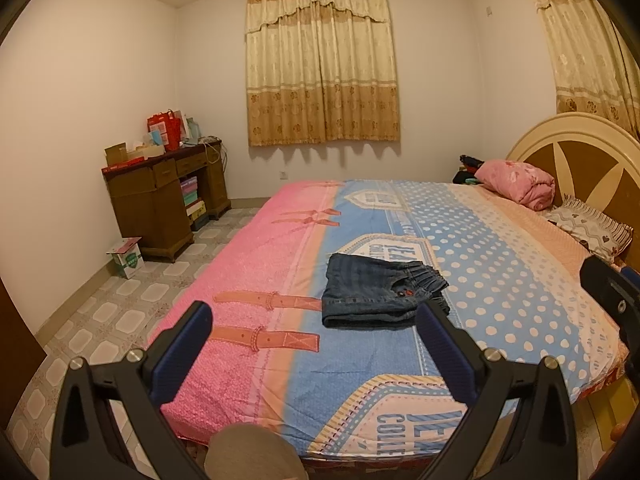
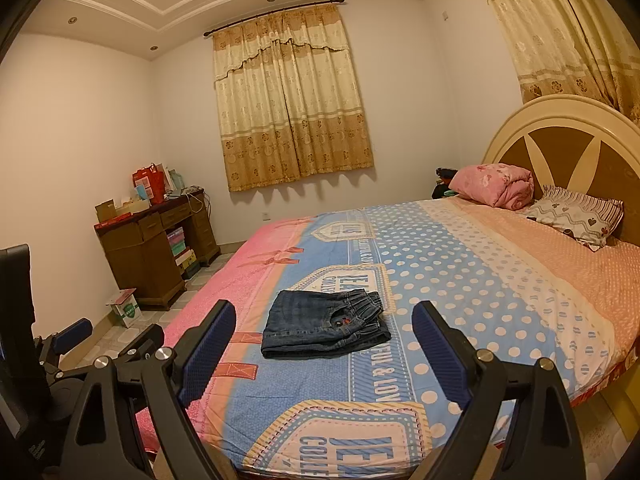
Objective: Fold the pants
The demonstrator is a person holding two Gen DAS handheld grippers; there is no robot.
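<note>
A pair of small dark blue jeans [image 1: 380,292] lies folded into a compact stack on the bed, elastic waistband on the right; it also shows in the right wrist view [image 2: 324,326]. My left gripper [image 1: 316,312] is open and empty, held above the near edge of the bed, short of the jeans. My right gripper [image 2: 324,312] is open and empty, also held back from the jeans. The right gripper's body shows at the right edge of the left wrist view [image 1: 612,296], and the left gripper shows at the lower left of the right wrist view [image 2: 72,336].
The bed carries a pink and blue polka-dot cover [image 1: 500,264]. A rolled pink quilt [image 1: 516,182] and a pillow [image 1: 592,228] lie by the headboard [image 1: 576,148]. A brown desk [image 1: 160,200] with boxes stands at the left wall, a small carton [image 1: 126,258] on the tiled floor.
</note>
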